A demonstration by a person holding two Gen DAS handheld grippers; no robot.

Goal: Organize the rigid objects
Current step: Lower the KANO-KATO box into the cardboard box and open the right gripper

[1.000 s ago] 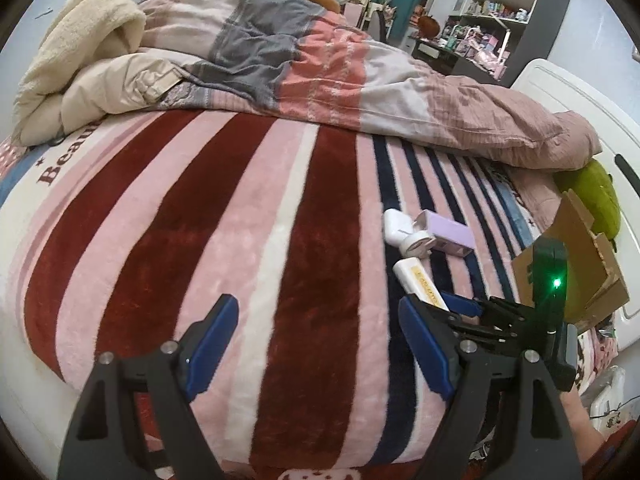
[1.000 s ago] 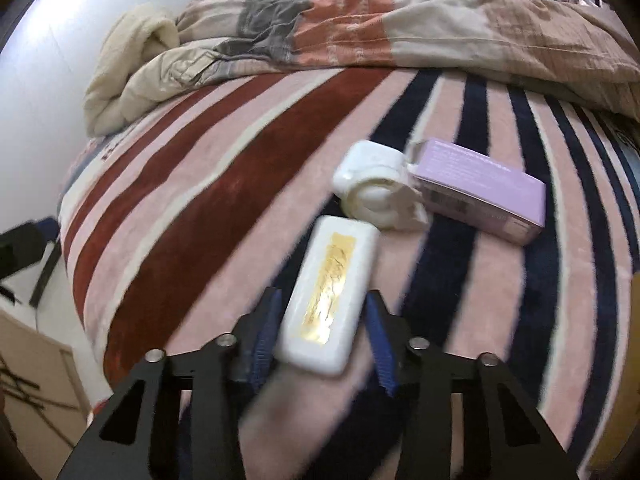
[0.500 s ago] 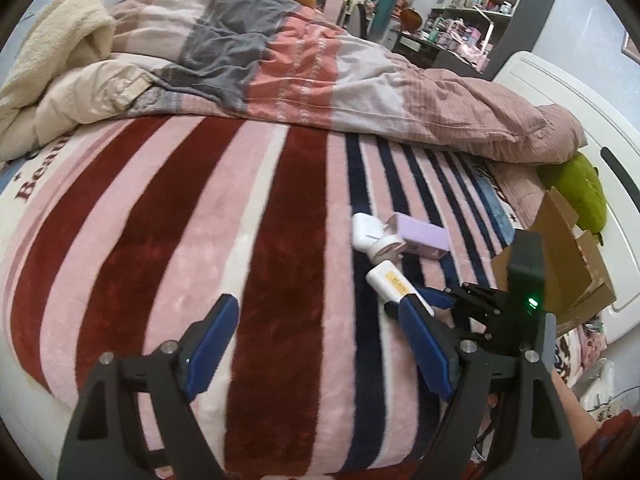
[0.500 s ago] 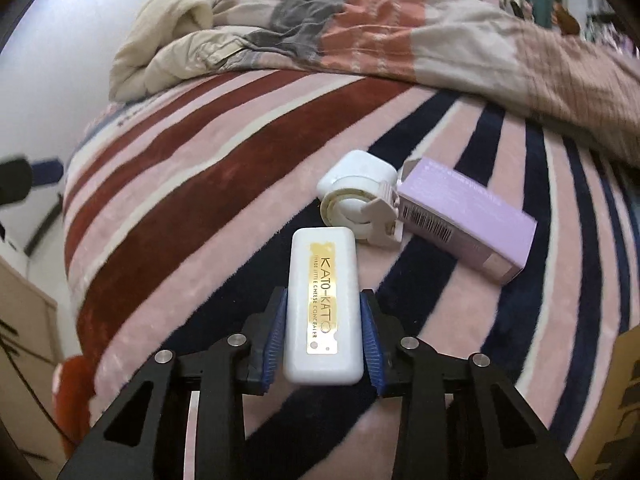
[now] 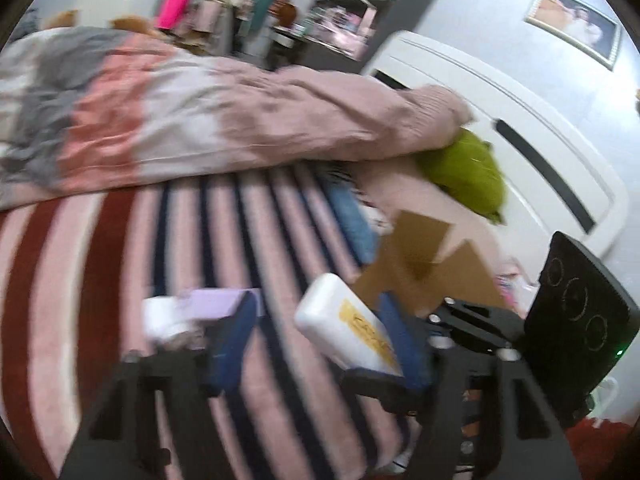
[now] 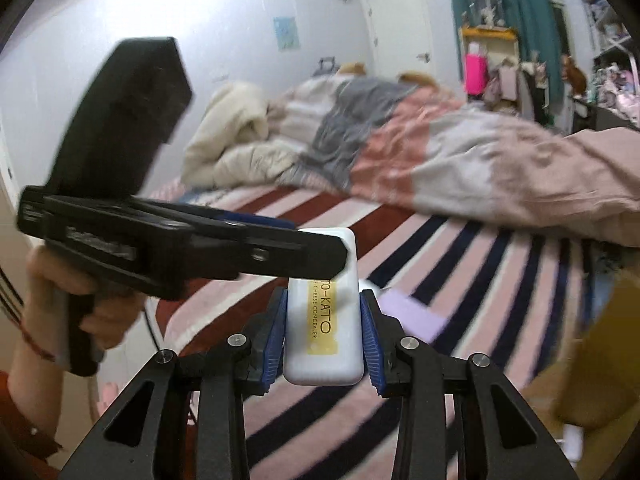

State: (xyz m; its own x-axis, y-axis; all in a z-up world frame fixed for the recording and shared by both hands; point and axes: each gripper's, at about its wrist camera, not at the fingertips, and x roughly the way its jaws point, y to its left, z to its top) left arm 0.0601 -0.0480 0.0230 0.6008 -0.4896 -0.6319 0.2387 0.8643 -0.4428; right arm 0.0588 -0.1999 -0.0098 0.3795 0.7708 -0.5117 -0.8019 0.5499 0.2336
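Note:
My right gripper (image 6: 323,334) is shut on a white KATO-KATO concealer box (image 6: 323,320) with a gold label and holds it above the striped blanket. The same box (image 5: 348,326) shows in the left wrist view, between my left gripper's blue pads. My left gripper (image 5: 316,340) is open and empty; it also shows in the right wrist view (image 6: 280,240), just behind the box. A purple box (image 5: 216,304) and a white tape dispenser (image 5: 164,316) lie on the blanket at lower left; the purple box (image 6: 412,314) also shows beyond the right gripper.
An open cardboard box (image 5: 432,268) stands at the bed's right side, next to a green cushion (image 5: 468,172) and the white headboard (image 5: 520,140). A crumpled duvet (image 6: 400,148) covers the far half of the bed. Shelves stand at the back.
My right gripper has lifted the white box off the blanket and swung right, toward the cardboard box. My left gripper has swung right too and is now blurred with motion.

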